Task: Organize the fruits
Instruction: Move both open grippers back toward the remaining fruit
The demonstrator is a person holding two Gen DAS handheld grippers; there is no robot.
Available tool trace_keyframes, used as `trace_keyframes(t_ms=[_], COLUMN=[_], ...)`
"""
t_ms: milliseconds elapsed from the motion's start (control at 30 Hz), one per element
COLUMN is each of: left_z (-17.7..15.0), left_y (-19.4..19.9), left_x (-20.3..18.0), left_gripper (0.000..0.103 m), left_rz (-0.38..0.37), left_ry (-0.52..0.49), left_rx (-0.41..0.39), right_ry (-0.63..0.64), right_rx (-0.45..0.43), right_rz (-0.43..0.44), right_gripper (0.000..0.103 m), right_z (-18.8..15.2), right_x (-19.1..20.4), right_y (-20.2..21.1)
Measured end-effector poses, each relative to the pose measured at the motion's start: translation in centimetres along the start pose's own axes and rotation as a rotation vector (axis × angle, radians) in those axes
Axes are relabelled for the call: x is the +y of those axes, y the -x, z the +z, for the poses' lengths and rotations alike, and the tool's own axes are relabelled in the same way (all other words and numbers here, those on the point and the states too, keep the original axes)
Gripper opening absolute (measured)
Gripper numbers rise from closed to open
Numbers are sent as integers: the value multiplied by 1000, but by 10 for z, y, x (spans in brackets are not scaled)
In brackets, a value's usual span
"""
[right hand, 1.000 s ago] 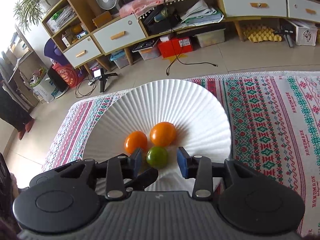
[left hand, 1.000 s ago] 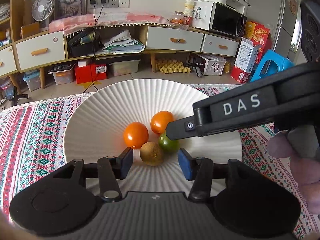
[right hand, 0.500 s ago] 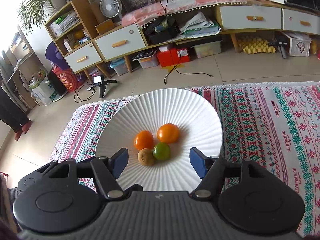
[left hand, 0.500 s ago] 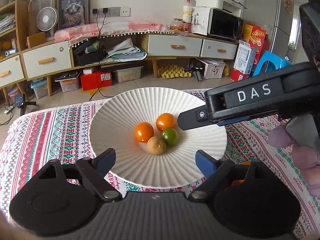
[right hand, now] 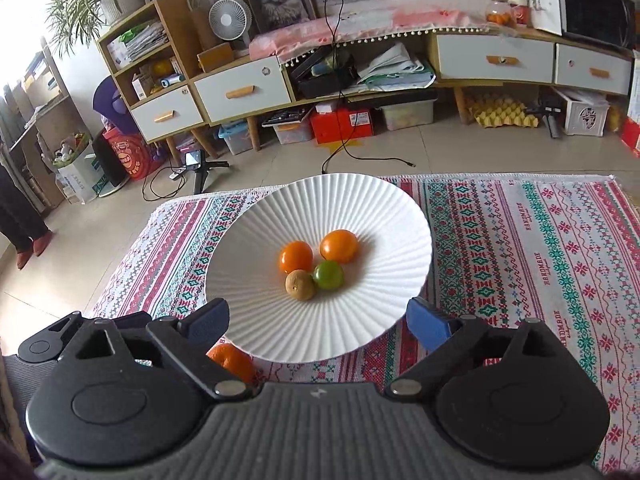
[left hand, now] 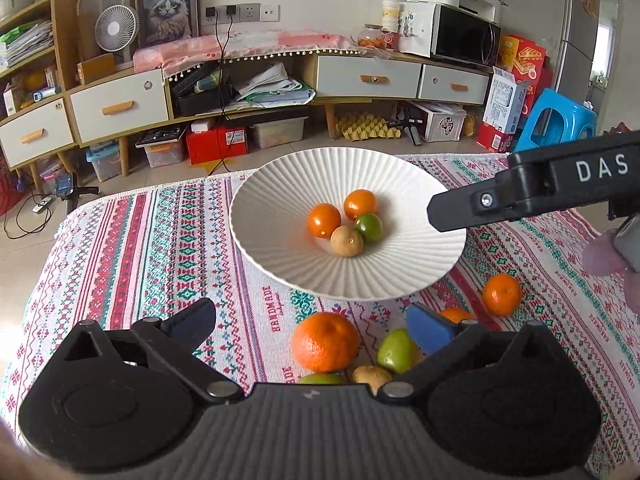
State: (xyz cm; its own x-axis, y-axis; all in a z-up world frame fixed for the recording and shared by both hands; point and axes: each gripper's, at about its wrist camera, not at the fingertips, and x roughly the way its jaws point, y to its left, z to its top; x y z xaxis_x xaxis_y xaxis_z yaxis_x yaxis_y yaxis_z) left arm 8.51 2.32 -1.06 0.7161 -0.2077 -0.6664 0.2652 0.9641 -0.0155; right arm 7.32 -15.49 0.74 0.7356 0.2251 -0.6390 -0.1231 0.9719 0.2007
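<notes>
White ribbed plate sits on the patterned cloth covering the bench, toward the far edge. In the plate's centre, four fruits cluster, touching or nearly so: two oranges at the far side, a green lime and a brown round fruit at the near side.

Left tongs: spread wide, holding nothing, poised above the cloth on the near side of the plate. Between and just below the blue pads lies loose fruit on the cloth: a large mandarin, a green fruit just beside it, a brownish fruit and another green one partly hidden by the tool body. A smaller orange lies near the plate's near right rim; another orange piece peeks out behind the right pad.

Right tongs: also spread wide and empty, pads flanking the plate's near rim. In the left wrist view its black arm marked "DAS" reaches in from the right, over the plate's right rim. One orange fruit shows under the plate's near left rim in the right wrist view.
</notes>
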Motion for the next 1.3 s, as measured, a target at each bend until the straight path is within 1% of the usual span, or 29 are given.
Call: trace_keyframes(t_ms=[167, 367, 567, 833, 933, 1033, 1167, 1300], left_z=[-11, -24, -43, -75, -88, -98, -106, -110], left_y=[11, 24, 32, 36, 37, 36, 37, 38], left_x=[4, 10, 9, 14, 16, 18, 20, 19], left_gripper=[101, 101, 101, 101, 101, 101, 101, 101], left_rz=[28, 32, 46, 48, 98, 113, 115, 88], left_ry=[-14, 1, -46, -46, -32, -28, -9, 21], left_rx=[24, 48, 61, 35, 14, 17, 15, -1], right_ry=[-7, -20, 0, 78, 96, 114, 138, 137], right_rx=[1, 9, 25, -6, -16, -10, -12, -29], right_rz=[-16, -16, -9, -49, -87, -116, -142, -133], right_gripper=[99, 100, 100, 101, 101, 101, 101, 101], right_z=[-10, -27, -48, -82, -97, -110, -119, -123], right_x=[0, 1, 9, 19, 17, 15, 14, 15], right_y=[7, 15, 21, 24, 21, 18, 15, 15])
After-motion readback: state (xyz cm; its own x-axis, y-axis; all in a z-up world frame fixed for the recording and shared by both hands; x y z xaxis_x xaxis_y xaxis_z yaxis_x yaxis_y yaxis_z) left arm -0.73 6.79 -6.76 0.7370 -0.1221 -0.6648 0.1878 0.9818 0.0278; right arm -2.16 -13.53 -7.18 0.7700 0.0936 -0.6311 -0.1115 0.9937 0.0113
